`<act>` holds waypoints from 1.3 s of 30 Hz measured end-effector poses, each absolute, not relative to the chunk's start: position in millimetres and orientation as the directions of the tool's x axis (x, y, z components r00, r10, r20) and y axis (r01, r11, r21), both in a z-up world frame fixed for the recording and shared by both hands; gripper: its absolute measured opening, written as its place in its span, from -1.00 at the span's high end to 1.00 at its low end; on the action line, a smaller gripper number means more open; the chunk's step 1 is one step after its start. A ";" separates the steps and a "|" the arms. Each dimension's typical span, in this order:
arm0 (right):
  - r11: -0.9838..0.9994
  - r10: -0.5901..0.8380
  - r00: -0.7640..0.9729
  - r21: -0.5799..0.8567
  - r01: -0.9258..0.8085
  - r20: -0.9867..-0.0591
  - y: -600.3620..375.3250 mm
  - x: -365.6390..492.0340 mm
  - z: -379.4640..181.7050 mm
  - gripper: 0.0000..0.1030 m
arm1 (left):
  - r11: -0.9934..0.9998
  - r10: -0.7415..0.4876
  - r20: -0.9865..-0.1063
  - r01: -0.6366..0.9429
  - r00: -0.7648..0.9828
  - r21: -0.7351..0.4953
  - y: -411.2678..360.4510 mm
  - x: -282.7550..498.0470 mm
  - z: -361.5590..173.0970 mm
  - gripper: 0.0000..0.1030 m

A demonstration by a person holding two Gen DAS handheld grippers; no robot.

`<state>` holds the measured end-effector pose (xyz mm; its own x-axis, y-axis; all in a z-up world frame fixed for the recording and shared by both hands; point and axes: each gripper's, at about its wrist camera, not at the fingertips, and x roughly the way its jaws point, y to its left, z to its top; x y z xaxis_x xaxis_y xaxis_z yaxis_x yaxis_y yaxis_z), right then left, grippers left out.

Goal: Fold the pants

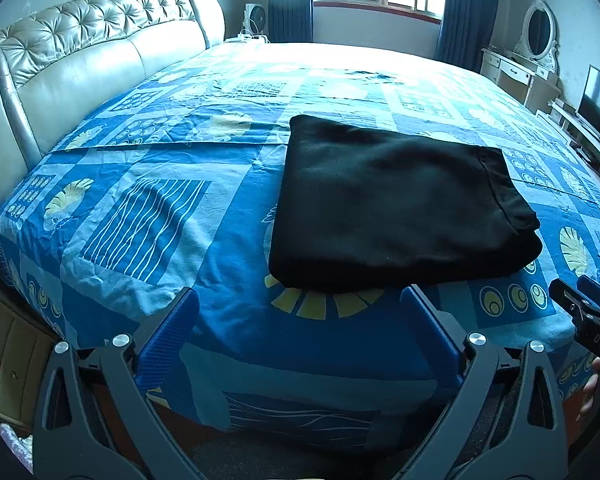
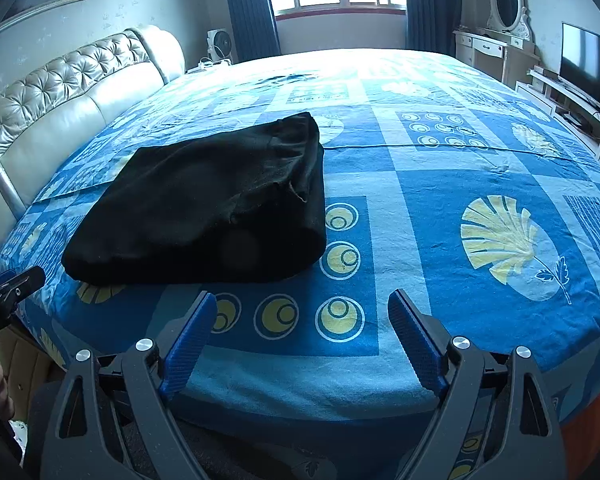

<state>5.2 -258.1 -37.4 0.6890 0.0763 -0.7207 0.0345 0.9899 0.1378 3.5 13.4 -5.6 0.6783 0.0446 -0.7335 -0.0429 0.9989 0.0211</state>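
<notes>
Both tools parked off near bed edge, clear of cloth; my read: fold done, I'm backed away so nothing drags. Left gripper (image 1: 300,316) spread wide, nothing between blue ribbed pads. Right gripper (image 2: 302,318) same, spread, empty. Black soft-fabric pants (image 1: 396,204) lie as compact rectangular stack on blue patterned bedsheet (image 1: 140,200), just ahead of left tool, ahead-left of right tool. Layers thick, edges roughly squared, hem seam on top, slight bulge at one corner.

Folded pants (image 1: 396,208) lie on the bed (image 1: 148,208), near its front edge.
</notes>
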 end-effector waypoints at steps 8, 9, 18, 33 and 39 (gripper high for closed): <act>0.987 0.080 0.680 0.153 0.048 -0.729 -260.3 5.0 -40.2 -0.68 | 0.999 0.039 -0.714 -0.018 0.699 0.037 8.5 0.6 -1.9 -0.95; 0.987 0.082 0.678 0.153 0.045 -0.731 -260.0 5.2 -40.6 -0.68 | 0.999 0.035 -0.714 -0.011 0.700 0.038 7.3 0.5 -1.5 -0.95; 0.988 0.097 0.672 0.152 0.025 -0.735 -257.2 5.4 -42.2 -0.68 | 0.999 0.041 -0.705 -0.010 0.708 0.048 4.4 -0.6 0.6 -0.95; 0.988 0.113 0.656 0.156 0.007 -0.746 -253.5 5.3 -46.0 -0.68 | 0.999 0.051 -0.697 -0.039 0.715 0.033 4.7 -4.2 6.6 -0.95; 0.979 0.169 0.638 0.204 -0.018 -0.751 -253.7 9.5 -39.4 -0.68 | 0.999 -0.017 -0.670 0.047 0.742 0.026 3.3 2.8 26.7 -0.95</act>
<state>9.5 -253.7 -39.4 0.6379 0.1690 -0.7514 -0.0184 0.9787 0.2045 2.8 3.3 26.7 0.7423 -0.0173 -0.6699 0.0472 0.9985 0.0265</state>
